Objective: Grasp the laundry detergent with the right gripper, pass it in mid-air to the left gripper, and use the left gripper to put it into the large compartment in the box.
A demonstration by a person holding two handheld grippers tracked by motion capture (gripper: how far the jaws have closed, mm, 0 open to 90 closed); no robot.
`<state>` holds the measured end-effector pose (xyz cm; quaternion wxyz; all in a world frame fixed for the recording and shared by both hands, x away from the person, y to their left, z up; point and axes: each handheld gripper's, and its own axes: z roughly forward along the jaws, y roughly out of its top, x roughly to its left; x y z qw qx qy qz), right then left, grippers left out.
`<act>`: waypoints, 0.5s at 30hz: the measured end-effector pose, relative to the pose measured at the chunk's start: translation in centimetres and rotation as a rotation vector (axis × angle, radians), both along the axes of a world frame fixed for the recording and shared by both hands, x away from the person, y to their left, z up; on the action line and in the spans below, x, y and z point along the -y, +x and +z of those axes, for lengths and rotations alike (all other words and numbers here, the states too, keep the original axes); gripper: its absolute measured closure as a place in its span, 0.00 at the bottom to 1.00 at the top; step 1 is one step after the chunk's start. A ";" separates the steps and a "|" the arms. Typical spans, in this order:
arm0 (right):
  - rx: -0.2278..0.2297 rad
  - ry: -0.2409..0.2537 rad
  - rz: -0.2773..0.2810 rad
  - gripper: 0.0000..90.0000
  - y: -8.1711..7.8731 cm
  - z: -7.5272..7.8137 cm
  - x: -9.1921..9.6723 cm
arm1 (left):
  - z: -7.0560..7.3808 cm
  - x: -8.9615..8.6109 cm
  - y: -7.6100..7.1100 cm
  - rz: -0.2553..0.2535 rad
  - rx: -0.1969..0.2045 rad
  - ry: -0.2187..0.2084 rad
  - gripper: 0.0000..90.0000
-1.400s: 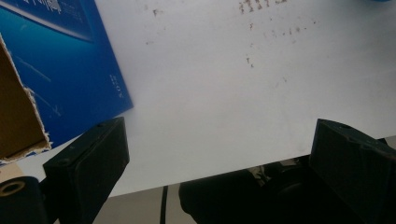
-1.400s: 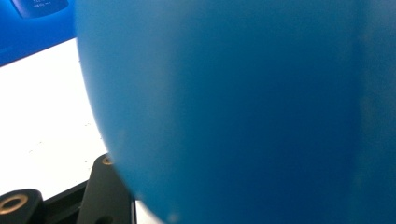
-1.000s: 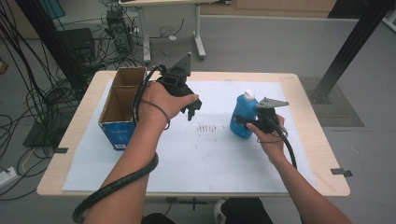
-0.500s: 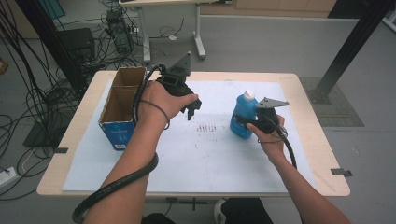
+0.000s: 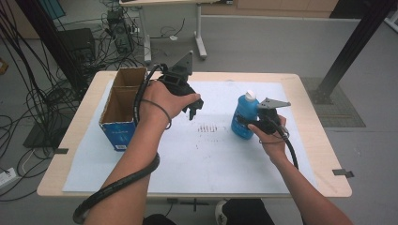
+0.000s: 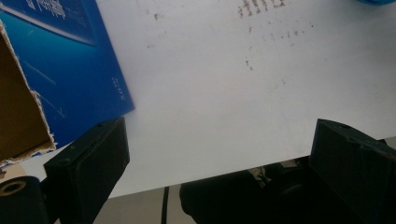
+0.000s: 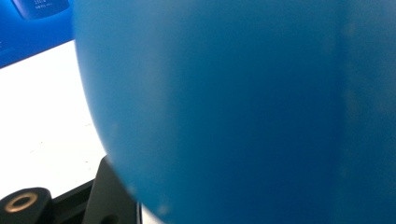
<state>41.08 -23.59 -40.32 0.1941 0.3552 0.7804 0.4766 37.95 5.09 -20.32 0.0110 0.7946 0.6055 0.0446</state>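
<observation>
A blue bottle with a white cap stands upright on the white mat, right of centre. My right gripper is shut on its lower body from the right side. In the right gripper view the blue bottle presses close against the camera, and one black jaw shows at the bottom left. My left gripper hovers over the mat's back middle, beside an open cardboard box with blue sides. Its jaws stand wide apart in the left gripper view, so the left gripper is open and holds nothing.
The box stands at the mat's left edge. Faint dark marks dot the mat between the grippers. The wooden table extends past the mat. Cables and table legs crowd the floor behind and to the left.
</observation>
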 end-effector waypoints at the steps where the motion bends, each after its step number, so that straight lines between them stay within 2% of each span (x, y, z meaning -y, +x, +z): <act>1: 0.000 0.001 0.000 0.50 0.0 0.0 0.0 | 0.0 0.0 0.0 0.000 0.000 -0.001 0.06; 15: 0.005 0.002 0.004 0.50 0.0 0.0 0.0 | 0.1 -0.3 0.0 0.004 0.002 -0.004 0.06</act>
